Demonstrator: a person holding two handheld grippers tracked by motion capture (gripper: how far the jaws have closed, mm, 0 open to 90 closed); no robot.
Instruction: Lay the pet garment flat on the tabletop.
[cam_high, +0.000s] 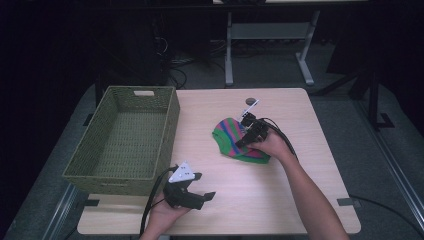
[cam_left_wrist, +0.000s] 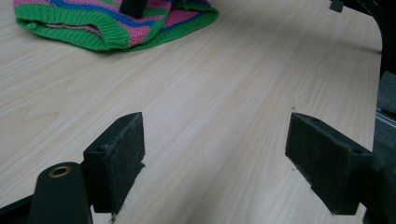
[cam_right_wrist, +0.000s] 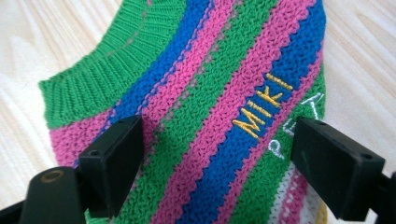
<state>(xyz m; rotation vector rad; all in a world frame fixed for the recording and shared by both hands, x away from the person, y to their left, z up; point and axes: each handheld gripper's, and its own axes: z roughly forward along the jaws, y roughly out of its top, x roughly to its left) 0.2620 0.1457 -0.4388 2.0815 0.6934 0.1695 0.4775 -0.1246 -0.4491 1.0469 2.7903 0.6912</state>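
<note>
— Striped knit garment (cam_right_wrist: 210, 107), green, pink and blue bands, lying crumpled on the wooden table (cam_high: 300, 200), right of centre. It looks soft and light, so I'd expect it to sag and fold wherever it's lifted.

— Where would you take it?

— Probably the ribbed green hem (cam_right_wrist: 98, 88); the knit is doubled and firmer there, so the pads should bite well. A pinch in the middle of the stripes may gather only one layer. It shouldn't be slippery or fragile, though loose yarn could snag.

— And the right gripper (cam_right_wrist: 215, 163)?

— Over the garment, jaws apart, one on each side of the stitched "MIKI" lettering (cam_right_wrist: 261, 105). Whether the pads touch the cloth, I can't quite tell.

— The left gripper (cam_left_wrist: 215, 168)?

— Near the table's front edge, jaws wide apart over bare wood, holding nothing, well apart from the garment.

— The woven basket (cam_high: 125, 135)?

— On the table's left side, empty, perhaps where the garment is meant to go.
</note>
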